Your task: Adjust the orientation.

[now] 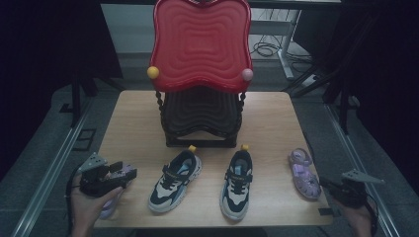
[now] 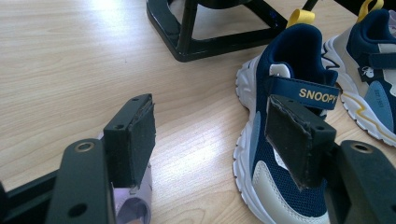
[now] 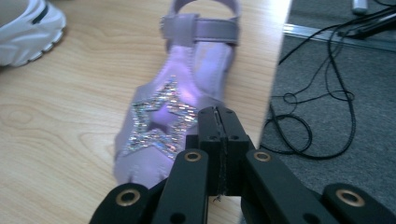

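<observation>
- High view: the left gripper [image 1: 114,174] sits at the near left corner of the wooden desk [image 1: 133,123], held in a hand, right above a lilac sandal [image 1: 109,207] whose pale toe peeks out beneath it at the desk's near edge. The right gripper [image 1: 330,186] hangs at the near right corner, its tip just beside the toe of a second lilac sandal [image 1: 303,173]. That sandal lies flat with its long axis running away from the person, heel strap at the far end, toe near. Between the two sandals stand two navy and cream sneakers [image 1: 176,180] [image 1: 238,183], toes towards the person, yellow heel loops at the far end. Behind them stands a black frame stand [image 1: 200,118] with a glossy red, ripple-moulded panel [image 1: 200,42] on top.
- Left gripper view: the jaws stand wide apart, with bare desk between their rough black pads [image 2: 140,140]. A bit of the lilac sandal [image 2: 133,203] shows under the left-hand jaw, below it rather than between the pads. The nearer sneaker [image 2: 280,140], mesh with a strap marked SNOOPY, lies partly behind the other jaw; I cannot tell if they touch.
- Right gripper view: the jaws are pressed together, pad against pad, gripping nothing. Their tip [image 3: 218,122] hovers over the toe end of the smooth lilac sandal [image 3: 187,84], beside a glittery star cut-out [image 3: 161,123]. The sandal runs straight away from the jaws, its ankle strap farthest, close along the desk's edge.
</observation>
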